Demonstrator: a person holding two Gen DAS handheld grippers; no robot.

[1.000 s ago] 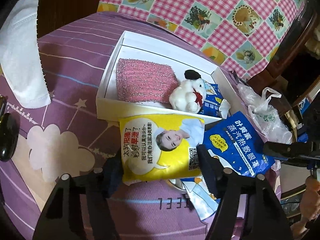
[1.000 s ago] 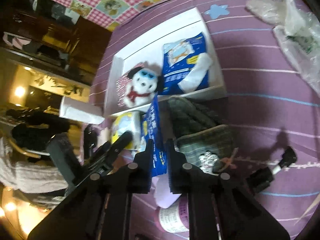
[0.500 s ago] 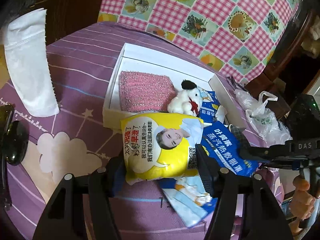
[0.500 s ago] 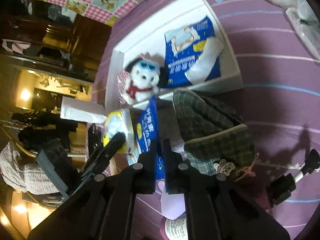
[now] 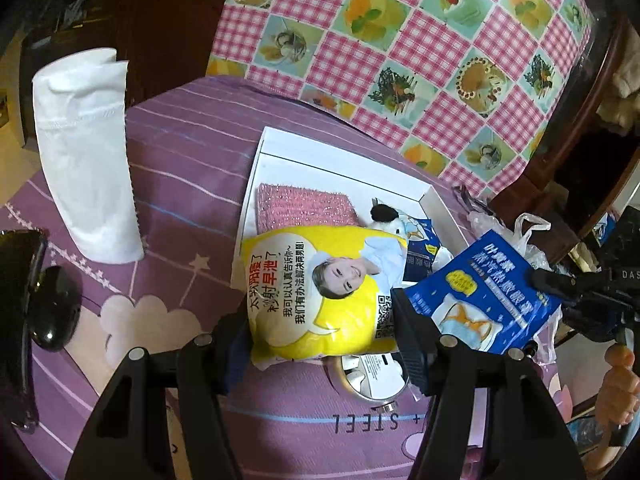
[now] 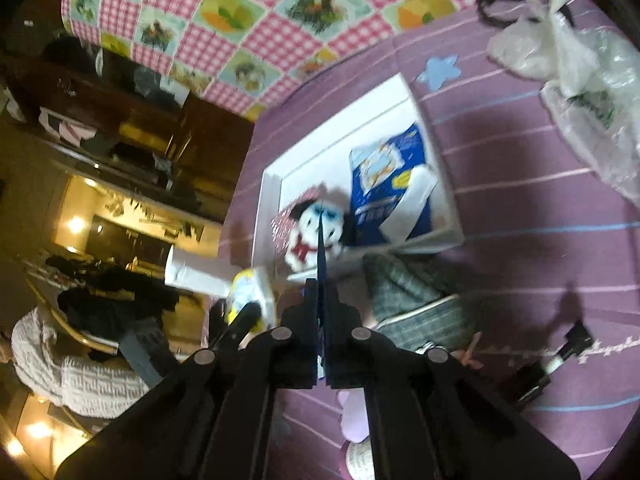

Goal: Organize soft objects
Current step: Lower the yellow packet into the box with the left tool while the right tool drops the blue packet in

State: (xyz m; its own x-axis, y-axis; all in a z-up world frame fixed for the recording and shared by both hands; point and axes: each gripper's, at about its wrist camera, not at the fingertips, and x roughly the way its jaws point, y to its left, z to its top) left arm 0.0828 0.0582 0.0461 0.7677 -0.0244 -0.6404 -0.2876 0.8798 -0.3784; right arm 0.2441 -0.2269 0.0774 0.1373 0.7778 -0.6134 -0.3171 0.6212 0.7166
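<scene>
My left gripper [image 5: 324, 320] is shut on a puffy yellow printed pack [image 5: 320, 292] and holds it above the purple cloth, just in front of the white tray [image 5: 256, 184]. My right gripper [image 6: 320, 300] is shut on a flat blue packet [image 5: 484, 300], seen edge-on in the right wrist view [image 6: 321, 256]. Inside the tray lie a pink glittery cloth [image 5: 300, 208], a white plush dog [image 6: 316, 232] and another blue packet [image 6: 392, 188].
A white folded cloth [image 5: 84, 152] lies at the left. Black sunglasses [image 5: 36, 300] sit at the left edge. A round metal tin [image 5: 372, 376] is under the yellow pack. A plaid slipper [image 6: 416, 300] lies beside the tray. Plastic bags [image 6: 572, 64] are at the right.
Both grippers have risen with their packs. The yellow pack now overlaps the tray's near edge, and the blue packet has lifted off the table and turned edge-on to the right camera.
</scene>
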